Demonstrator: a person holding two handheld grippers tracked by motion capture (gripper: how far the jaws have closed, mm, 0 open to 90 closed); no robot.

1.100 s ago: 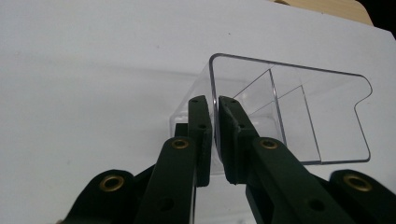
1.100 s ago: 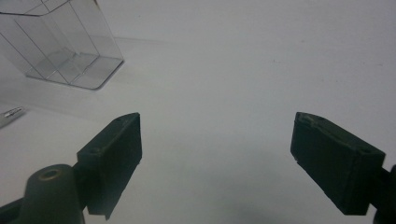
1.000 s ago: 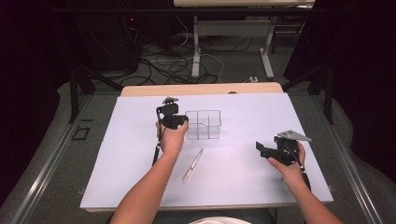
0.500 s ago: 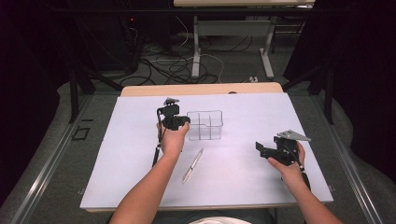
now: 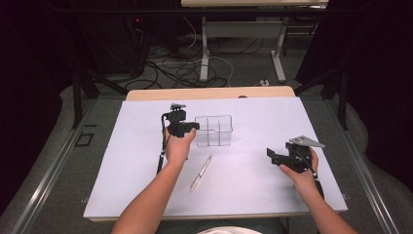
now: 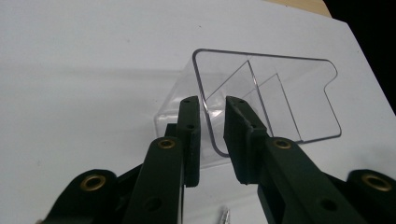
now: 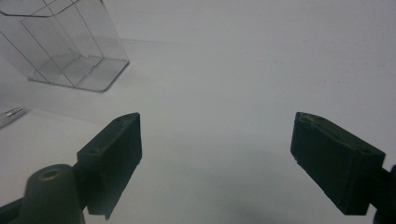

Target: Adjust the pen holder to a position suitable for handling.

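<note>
A clear plastic organizer box with inner dividers stands on the white-covered desk, toward its far middle, just beside the left tool. The box is fully see-through, with rounded corners and thin walls that catch pale highlights along their edges; partitions split it into several compartments, and the white surface shows through its floor. In the left gripper view the box appears tipped toward the camera, its rim outlined as a thin bright line with a stepped notch at one corner. The left tool has one black jaw on each side of the near wall, the two jaws drawn close together with the wall between them; whether the pads actually press on the plastic cannot be told. The right tool is held well apart from the box, low over the right part of the desk, and in the right gripper view its jaws are spread wide with nothing between them. A slim silver pen lies on the desk between the two forearms, nearer the person than the box, pointing diagonally; its tip shows at the left edge of the right gripper view, with the box beyond it.
</note>
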